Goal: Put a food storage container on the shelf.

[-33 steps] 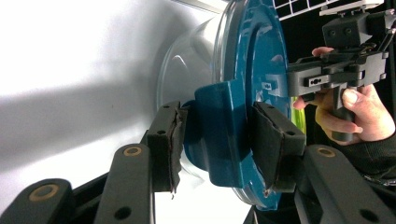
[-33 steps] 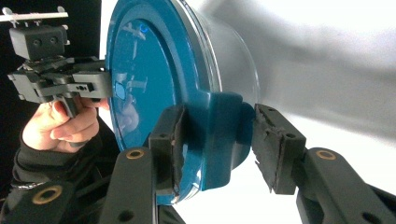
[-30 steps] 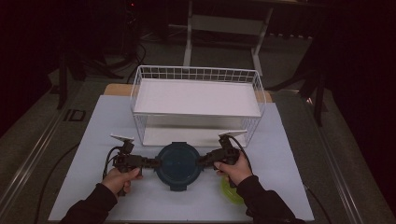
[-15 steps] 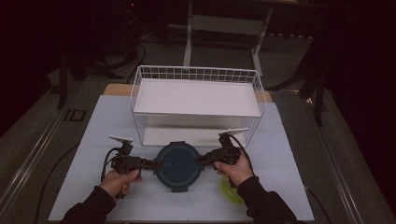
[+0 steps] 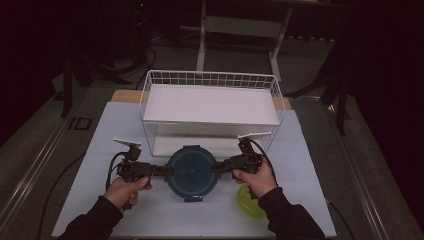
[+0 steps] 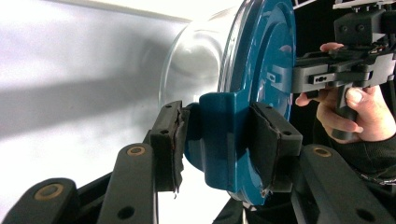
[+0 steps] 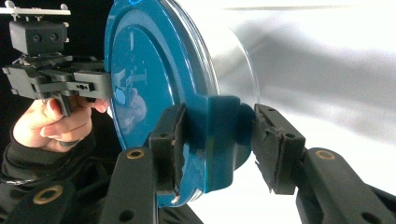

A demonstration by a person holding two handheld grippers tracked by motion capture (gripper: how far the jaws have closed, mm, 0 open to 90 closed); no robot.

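Note:
A round clear container with a dark blue lid (image 5: 191, 171) hangs just above the table's near middle, held from both sides. My left gripper (image 5: 167, 171) is shut on the lid's left clip, my right gripper (image 5: 216, 167) on its right clip. In the left gripper view the pads (image 6: 168, 140) clamp the blue clip (image 6: 224, 135), with the lid (image 6: 261, 70) and clear bowl beyond. The right gripper view has its own pads (image 7: 170, 140) pressing the opposite clip (image 7: 219, 135) of the lid (image 7: 149, 70), and the left gripper (image 7: 51, 79) in a hand farther off.
A white wire basket (image 5: 210, 79) with a white shelf board stands right behind the container. A yellow-green disc (image 5: 248, 201) lies on the pale table mat (image 5: 310, 165) under the right forearm. Dark floor and stands surround the table.
Both hands have lifted together, and the container has risen slightly off the mat with them. The grips look the same.

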